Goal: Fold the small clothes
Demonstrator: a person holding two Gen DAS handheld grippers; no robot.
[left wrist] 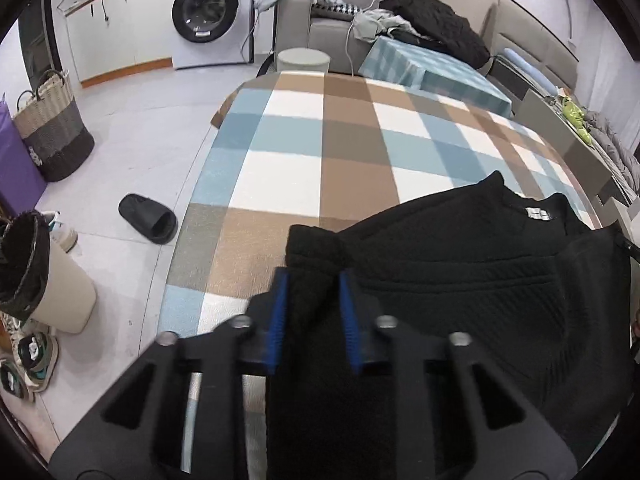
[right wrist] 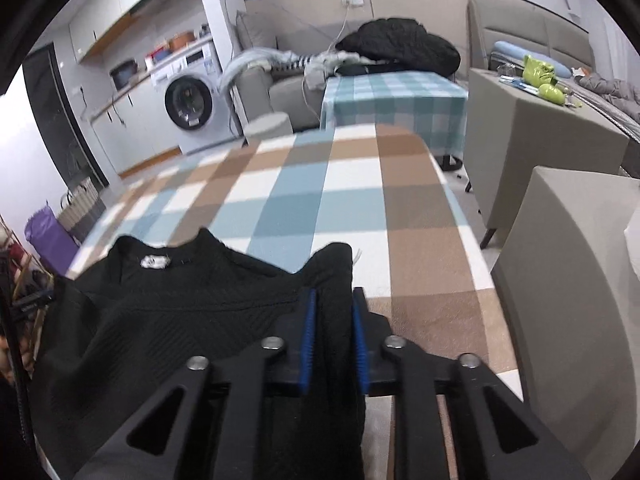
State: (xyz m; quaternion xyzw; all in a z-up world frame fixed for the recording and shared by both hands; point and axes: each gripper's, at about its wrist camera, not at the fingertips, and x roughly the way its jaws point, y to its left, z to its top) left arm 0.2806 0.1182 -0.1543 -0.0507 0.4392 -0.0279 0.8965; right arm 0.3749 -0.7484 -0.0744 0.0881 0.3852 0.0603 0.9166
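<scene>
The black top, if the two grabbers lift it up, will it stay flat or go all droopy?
Probably droopy: the black top already bunches between the left gripper and the right gripper pads. It looks like soft ribbed knit, so likely light and unlikely to slip from the ridged blue pads.

My left gripper (left wrist: 312, 280) is matte black plastic throughout, with two straight fingers, each faced on its inner side by a bright blue ribbed pad (left wrist: 279, 320). Behind the fingers the body fans out into four angled black struts with long triangular cut-outs, and a round silver screw head (left wrist: 242, 322) caps the top of each strut, four in a row. My right gripper (right wrist: 334, 300) is the same build: black fingers, blue ridged pads (right wrist: 308, 340), the same cut-out struts and four silver screws (right wrist: 273, 343). I can see no cables or printed markings on either one, and none of the person holding them.
</scene>
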